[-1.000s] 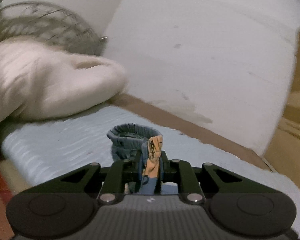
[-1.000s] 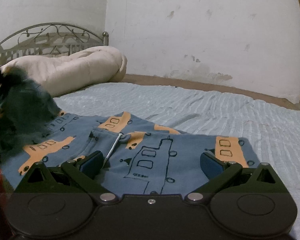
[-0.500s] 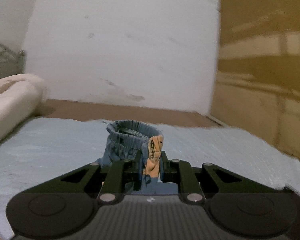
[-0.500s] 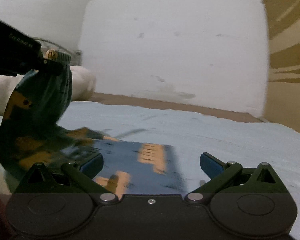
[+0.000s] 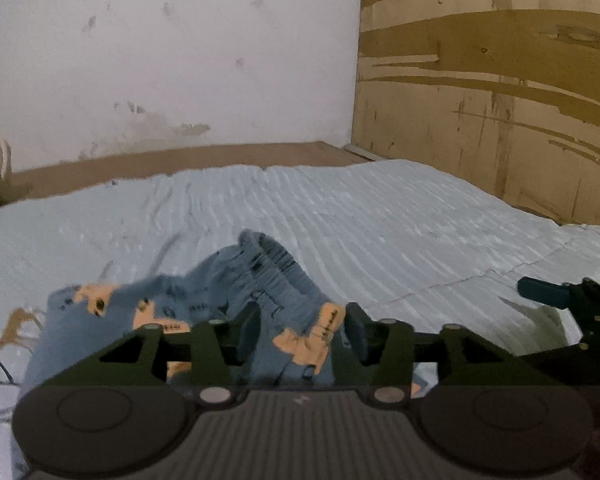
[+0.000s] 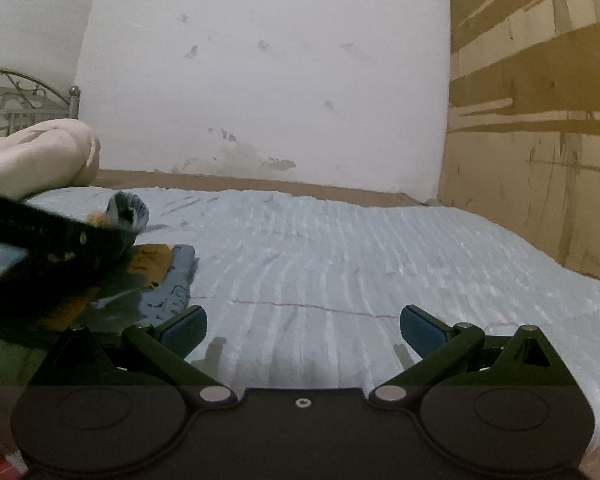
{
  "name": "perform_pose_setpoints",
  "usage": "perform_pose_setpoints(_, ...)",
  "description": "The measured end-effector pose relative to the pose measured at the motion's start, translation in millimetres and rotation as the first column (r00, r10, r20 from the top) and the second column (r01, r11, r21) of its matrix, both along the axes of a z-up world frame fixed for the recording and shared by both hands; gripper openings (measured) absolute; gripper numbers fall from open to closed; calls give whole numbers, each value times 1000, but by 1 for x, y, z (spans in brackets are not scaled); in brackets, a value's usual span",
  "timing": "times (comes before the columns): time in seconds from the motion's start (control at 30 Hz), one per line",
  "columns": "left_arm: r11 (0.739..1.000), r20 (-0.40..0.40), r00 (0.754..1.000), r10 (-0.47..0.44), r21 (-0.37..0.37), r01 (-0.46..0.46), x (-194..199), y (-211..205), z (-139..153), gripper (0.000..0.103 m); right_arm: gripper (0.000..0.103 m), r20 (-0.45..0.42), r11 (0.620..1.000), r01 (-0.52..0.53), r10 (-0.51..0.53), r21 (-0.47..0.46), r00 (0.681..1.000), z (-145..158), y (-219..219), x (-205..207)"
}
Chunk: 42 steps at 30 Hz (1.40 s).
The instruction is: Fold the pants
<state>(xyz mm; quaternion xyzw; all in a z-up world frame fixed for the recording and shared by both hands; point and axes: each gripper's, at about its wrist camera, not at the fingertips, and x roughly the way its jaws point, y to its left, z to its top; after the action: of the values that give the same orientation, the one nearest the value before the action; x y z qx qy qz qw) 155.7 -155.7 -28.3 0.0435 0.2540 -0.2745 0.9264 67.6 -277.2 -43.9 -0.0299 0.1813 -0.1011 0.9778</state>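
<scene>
The blue pants (image 5: 204,304) with orange boat prints lie bunched on the light blue bedspread (image 5: 380,232). My left gripper (image 5: 302,330) has its jaws parted, with the pant cuff lying loose between them. In the right wrist view the pants (image 6: 160,272) lie folded over at the left, under the dark left gripper (image 6: 60,236). My right gripper (image 6: 302,326) is wide open and empty, low over bare bedspread to the right of the pants. It also shows at the right edge of the left wrist view (image 5: 560,300).
A cream duvet (image 6: 36,156) is rolled up at the head of the bed, in front of a metal headboard (image 6: 16,96). A white wall (image 6: 260,80) runs behind the bed, and a brown wooden panel (image 6: 540,120) stands at the right.
My left gripper carried the pant cuff across to the right, lowered it onto the rest of the pants and opened. My right gripper swung right, off the pants, still open.
</scene>
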Motion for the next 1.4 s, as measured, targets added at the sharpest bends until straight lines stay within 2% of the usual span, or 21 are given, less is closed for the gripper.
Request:
perform_pose_setpoints(0.07,999,-36,999,-2,-38,1,6,6,-1,56,102,-7,1000,-1,1,8,1000,-2,-3,2)
perform_pose_setpoints(0.27,994,-66,998,18,-109,-25,3,36,13,84,102,-24,999,-32,32,13,999,-6,-4,-1)
perform_pose_setpoints(0.33,991,-74,997,39,-123,-47,1,46,18,94,102,-27,999,-37,37,16,999,-5,-5,-3)
perform_pose_setpoints(0.43,986,-89,991,104,-122,-114,1,64,24,101,102,-32,996,-73,74,43,997,-3,-7,-4)
perform_pose_setpoints(0.6,950,-101,958,267,-139,-279,0,107,30,102,102,-14,964,-211,216,162,976,6,-10,-2)
perform_pose_setpoints(0.73,901,-150,903,402,-114,-420,4,144,20,102,102,1,913,-307,318,269,948,14,-9,14)
perform_pose_setpoints(0.8,875,-181,872,454,-92,-475,6,159,13,102,102,1,896,-341,355,283,935,17,-4,25)
perform_pose_setpoints(0.9,859,-218,848,483,-71,-507,7,171,1,102,102,-2,876,-382,400,294,916,18,4,46)
perform_pose_setpoints(1.0,859,-234,841,487,-44,-510,7,172,-9,102,102,-12,851,-385,417,357,909,22,4,70)
perform_pose_setpoints(1.2,871,-207,854,477,-20,-491,2,162,-11,102,98,-44,813,-324,393,483,919,24,-5,113)
perform_pose_setpoints(1.3,873,-204,857,473,-18,-487,-1,160,-11,102,92,-64,814,-297,376,500,924,21,-6,123)
perform_pose_setpoints(1.4,873,-205,857,473,-18,-487,-3,160,-10,102,82,-66,818,-296,374,493,925,20,-5,124)
